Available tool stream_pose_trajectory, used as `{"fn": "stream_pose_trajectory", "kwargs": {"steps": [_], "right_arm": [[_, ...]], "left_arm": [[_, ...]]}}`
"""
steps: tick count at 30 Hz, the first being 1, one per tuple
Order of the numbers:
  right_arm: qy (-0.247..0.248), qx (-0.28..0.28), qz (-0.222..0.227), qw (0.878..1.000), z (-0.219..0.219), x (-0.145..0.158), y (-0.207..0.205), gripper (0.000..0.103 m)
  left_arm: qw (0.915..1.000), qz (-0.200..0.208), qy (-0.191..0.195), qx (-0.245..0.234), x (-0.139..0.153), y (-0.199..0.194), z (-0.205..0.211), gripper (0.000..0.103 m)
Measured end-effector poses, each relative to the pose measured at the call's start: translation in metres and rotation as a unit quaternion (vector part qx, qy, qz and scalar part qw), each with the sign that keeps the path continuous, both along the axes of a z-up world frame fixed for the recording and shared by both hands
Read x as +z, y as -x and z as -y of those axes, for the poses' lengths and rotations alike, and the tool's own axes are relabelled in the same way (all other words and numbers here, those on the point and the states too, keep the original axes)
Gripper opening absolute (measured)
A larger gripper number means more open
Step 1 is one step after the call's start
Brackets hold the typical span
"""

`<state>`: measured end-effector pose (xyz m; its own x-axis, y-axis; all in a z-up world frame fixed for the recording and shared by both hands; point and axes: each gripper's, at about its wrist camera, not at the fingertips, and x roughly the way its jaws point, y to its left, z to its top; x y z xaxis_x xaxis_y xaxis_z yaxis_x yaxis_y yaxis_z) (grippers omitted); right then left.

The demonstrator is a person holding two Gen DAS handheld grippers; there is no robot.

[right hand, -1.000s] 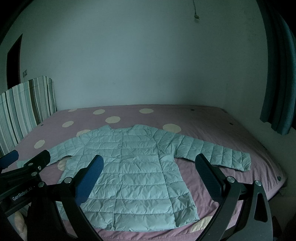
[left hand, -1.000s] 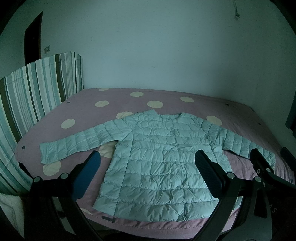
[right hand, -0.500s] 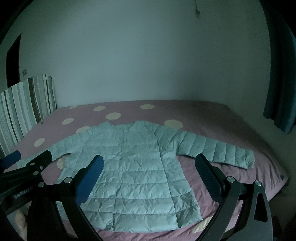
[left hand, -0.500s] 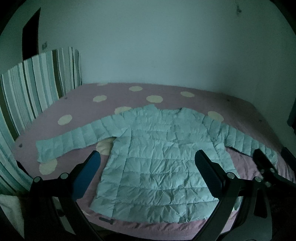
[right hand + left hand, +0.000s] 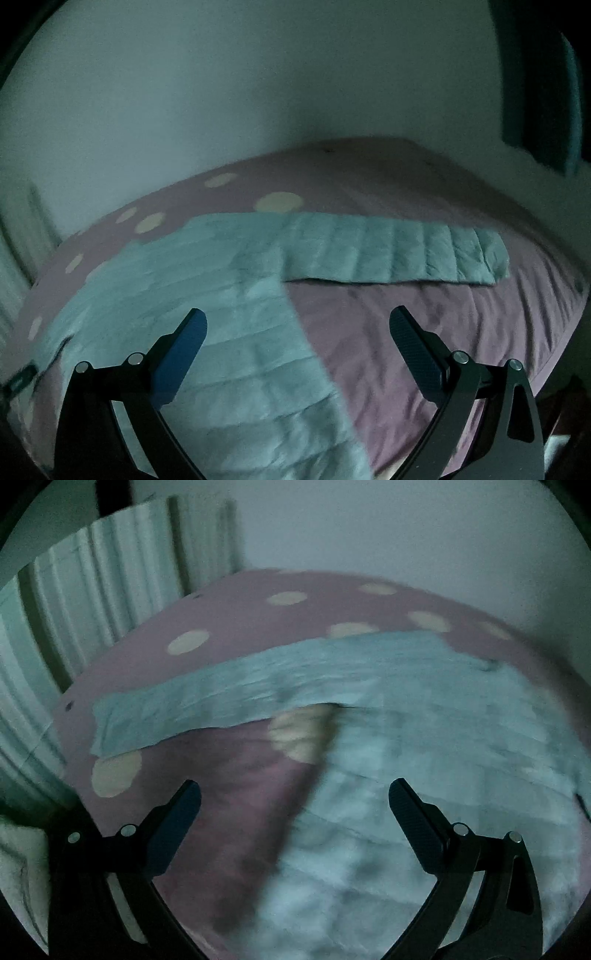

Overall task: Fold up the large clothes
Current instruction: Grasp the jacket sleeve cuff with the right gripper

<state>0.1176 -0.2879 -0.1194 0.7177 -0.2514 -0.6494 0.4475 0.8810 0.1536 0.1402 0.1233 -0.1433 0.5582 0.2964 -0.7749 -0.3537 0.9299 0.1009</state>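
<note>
Jacket (image 5: 424,760) lies flat and unfolded on the bed (image 5: 236,627), front up, both sleeves stretched out to the sides. No fold started, as far as I can judge.

Left tool (image 5: 294,805): jaws spread wide, holding nothing, hovering over the jacket's side edge just below the armpit, left sleeve (image 5: 207,705) ahead of it. Right tool (image 5: 297,332): also spread, empty, over the opposite side edge, right sleeve (image 5: 399,254) lying straight out beyond it.

Left wrist view is heavily motion-blurred; exact height above the fabric can't be told.

Risks from here:
- Quilted, puffy shell looks slippery. A shallow pinch likely catches only the top layer, so front and back layers separate when lifted.
- Jaws are wide; closing on the bed could grab the pink bedsheet (image 5: 424,332) along with the jacket and drag it into the fold.
- If the two tools grab at mismatched heights on the sides, the fold line goes skewed and the body twists.
- Sleeves are long; folding the body first probably leaves them trailing and bunching underneath.
- Hem sits near the bed's front edge; pulling toward the person could slide the whole jacket off.
- Low light and blur make edge targeting unreliable.
</note>
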Motion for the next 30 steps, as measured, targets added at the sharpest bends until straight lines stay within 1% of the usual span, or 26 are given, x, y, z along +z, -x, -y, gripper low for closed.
{"fn": "stream_pose_trajectory", "kwargs": {"steps": [3,4,5,7,9,10,11,13,15,16,17,18,19,20,22,23,25,30], "right_arm": [[-0.015,-0.054,-0.005,0.998,0.046,-0.017,-0.013,0.098],[-0.018,-0.072,-0.007,0.997,0.059,-0.022,-0.015,0.098],[-0.023,-0.095,-0.01,0.995,0.079,-0.029,-0.018,0.098],[-0.031,-0.127,-0.007,0.991,0.105,-0.036,-0.019,0.096],[-0.043,-0.154,-0.013,0.987,0.129,-0.042,-0.018,0.081],[-0.048,-0.166,-0.017,0.985,0.14,-0.045,-0.017,0.062],[-0.053,-0.183,-0.023,0.981,0.152,-0.049,-0.015,0.055],[-0.074,-0.201,-0.021,0.976,0.171,-0.054,-0.009,0.055],[-0.09,-0.22,-0.014,0.971,0.189,-0.057,0.0,0.055],[-0.092,-0.225,-0.012,0.97,0.195,-0.058,0.002,0.057],[-0.106,-0.249,-0.006,0.963,0.211,-0.061,0.012,0.061],[-0.106,-0.249,-0.006,0.963,0.211,-0.061,0.012,0.064],[-0.118,-0.263,0.001,0.958,0.221,-0.063,0.018,0.067],[-0.125,-0.271,0.004,0.955,0.223,-0.065,0.024,0.067],[-0.158,-0.291,0.013,0.943,0.241,-0.073,0.037,0.067],[-0.171,-0.294,0.016,0.94,0.248,-0.078,0.041,0.067],[-0.186,-0.299,0.014,0.936,0.254,-0.083,0.043,0.067],[-0.2,-0.308,0.011,0.93,0.265,-0.098,0.037,0.067]], "left_arm": [[0.9983,-0.022,-0.015,0.051,-0.022,-0.02,-0.034,0.101],[0.9963,-0.032,-0.025,0.076,-0.033,-0.026,-0.049,0.101],[0.995,-0.039,-0.029,0.087,-0.039,-0.031,-0.058,0.101],[0.9912,-0.052,-0.04,0.115,-0.053,-0.036,-0.077,0.101],[0.9871,-0.061,-0.047,0.141,-0.066,-0.037,-0.096,0.101],[0.9856,-0.065,-0.049,0.148,-0.07,-0.038,-0.101,0.101],[0.9838,-0.071,-0.051,0.157,-0.075,-0.038,-0.107,0.101],[0.9818,-0.076,-0.048,0.167,-0.083,-0.038,-0.117,0.101],[0.9824,-0.067,-0.04,0.17,-0.085,-0.04,-0.123,0.101],[0.9824,-0.064,-0.042,0.171,-0.084,-0.039,-0.123,0.101],[0.9824,-0.062,-0.043,0.171,-0.085,-0.04,-0.123,0.101],[0.9824,-0.06,-0.045,0.171,-0.086,-0.04,-0.122,0.101],[0.9824,-0.059,-0.045,0.171,-0.087,-0.041,-0.122,0.101],[0.9824,-0.058,-0.046,0.171,-0.089,-0.041,-0.121,0.101],[0.9826,-0.054,-0.049,0.171,-0.088,-0.041,-0.121,0.101],[0.9825,-0.052,-0.05,0.171,-0.088,-0.041,-0.121,0.101],[0.9824,-0.052,-0.051,0.172,-0.088,-0.041,-0.12,0.101],[0.9824,-0.051,-0.052,0.172,-0.087,-0.042,-0.122,0.101]]}}
